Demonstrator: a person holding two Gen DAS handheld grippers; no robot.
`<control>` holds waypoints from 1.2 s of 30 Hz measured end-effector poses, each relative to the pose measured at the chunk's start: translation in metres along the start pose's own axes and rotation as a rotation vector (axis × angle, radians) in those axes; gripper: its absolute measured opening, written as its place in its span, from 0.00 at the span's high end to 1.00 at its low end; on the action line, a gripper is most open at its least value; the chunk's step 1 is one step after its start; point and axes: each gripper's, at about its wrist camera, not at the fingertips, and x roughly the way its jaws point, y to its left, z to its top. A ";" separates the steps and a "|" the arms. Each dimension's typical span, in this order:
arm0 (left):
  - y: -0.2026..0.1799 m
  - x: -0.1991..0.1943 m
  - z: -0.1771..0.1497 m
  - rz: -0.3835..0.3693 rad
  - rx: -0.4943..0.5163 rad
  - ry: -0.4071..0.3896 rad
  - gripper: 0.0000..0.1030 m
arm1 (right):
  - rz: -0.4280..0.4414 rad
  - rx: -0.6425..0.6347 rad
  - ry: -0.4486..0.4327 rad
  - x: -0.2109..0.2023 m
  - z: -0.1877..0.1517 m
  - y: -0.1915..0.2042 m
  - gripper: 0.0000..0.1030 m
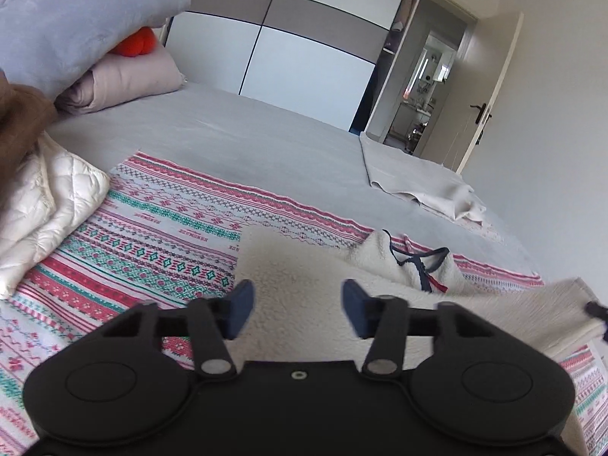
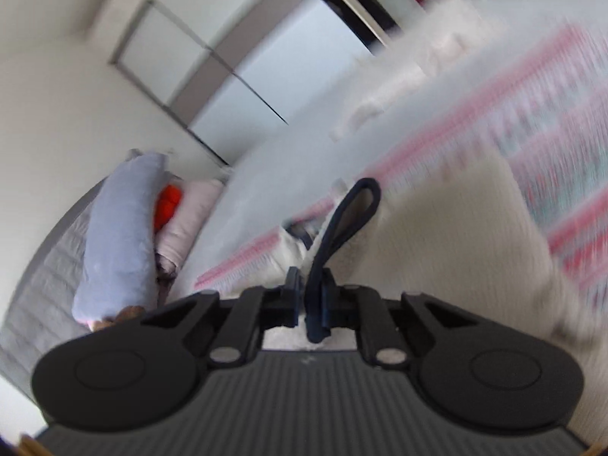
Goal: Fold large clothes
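The cream fleece garment (image 1: 304,266) lies rumpled on the patterned blanket (image 1: 152,235), under both my grippers. My left gripper (image 1: 298,306) hangs above it, jaws spread, holding nothing. My right gripper (image 2: 308,296) is pressed together on the garment's dark trim loop (image 2: 342,224). Risk: that narrow trim may slip or stretch under load. The quilted white item (image 1: 45,205) crowds the left; a beige cloth (image 1: 414,178) lies well apart.

Black left gripper (image 1: 297,309) — blue-padded jaws, silver pivot screws
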 end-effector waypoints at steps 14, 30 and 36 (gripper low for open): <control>-0.008 0.044 -0.016 -0.028 0.185 0.238 0.43 | -0.144 0.138 0.162 0.017 -0.047 -0.102 0.49; 0.043 0.097 -0.002 -0.073 -0.333 -0.074 0.83 | -0.282 -0.178 -0.023 0.056 -0.029 -0.064 0.91; 0.037 0.121 -0.021 0.084 -0.208 -0.012 0.74 | -0.402 -0.291 0.038 0.097 -0.049 -0.073 0.89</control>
